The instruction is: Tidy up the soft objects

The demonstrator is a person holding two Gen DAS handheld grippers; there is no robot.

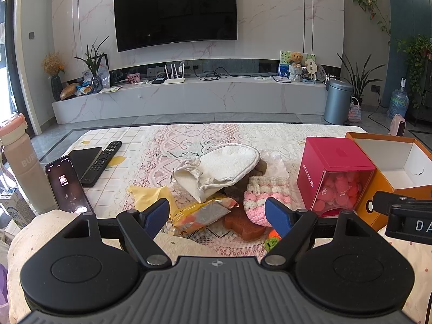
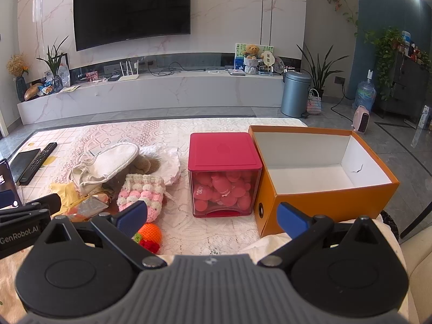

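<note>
Fingers [image 1: 158,213] of left gripper [image 1: 217,216] spread wide, holding nothing; fingers [image 2: 293,220] of right gripper [image 2: 213,217] likewise wide, unloaded. Soft pile on counter [image 1: 189,137]: white mitt [image 1: 218,170] at 12 o'clock, pink-white crochet pouch [image 1: 266,195] at 1. Red box [image 2: 224,172] at 12, orange box [image 2: 324,172] at 1.

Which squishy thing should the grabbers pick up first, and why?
Probably the left gripper should ease forward and down onto the pink-and-white crochet pouch. Its jaws are open and hold nothing, and the pouch lies right in front of its right-hand finger, on top of the pile, not trapped under anything. The orange box beside the pink container stands open and bare inside, ready for it.
</note>
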